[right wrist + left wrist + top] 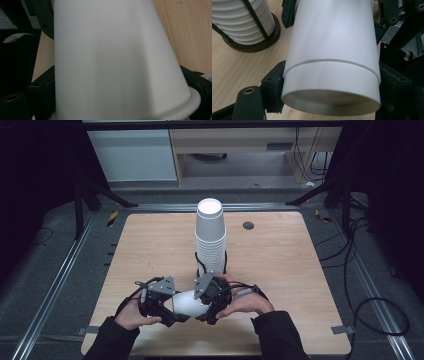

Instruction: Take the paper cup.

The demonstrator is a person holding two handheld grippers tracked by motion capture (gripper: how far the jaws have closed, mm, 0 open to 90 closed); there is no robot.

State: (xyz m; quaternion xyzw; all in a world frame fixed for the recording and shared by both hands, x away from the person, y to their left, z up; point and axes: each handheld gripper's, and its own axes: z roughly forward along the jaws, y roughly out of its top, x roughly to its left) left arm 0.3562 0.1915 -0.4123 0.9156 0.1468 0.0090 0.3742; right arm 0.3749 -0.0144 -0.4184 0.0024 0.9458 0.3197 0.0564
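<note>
The white paper cups (189, 303) lie on their side just above the near part of the table (280, 265), held between both grippers. In the left gripper view they are 2 cups nested (332, 62), with the inner one's base end sticking out of the outer one's base toward the camera.

The left gripper (172, 312) has its jaws closed against the protruding cup's sides. The right gripper (206, 307) clamps the rim end, and in the right gripper view a rolled rim (192, 100) sits between its jaws.

Just beyond them, toward the far side, a tall stack of cups (210, 237) stands upright in a black wire holder (200, 265) on a round dark base (257, 45).
</note>
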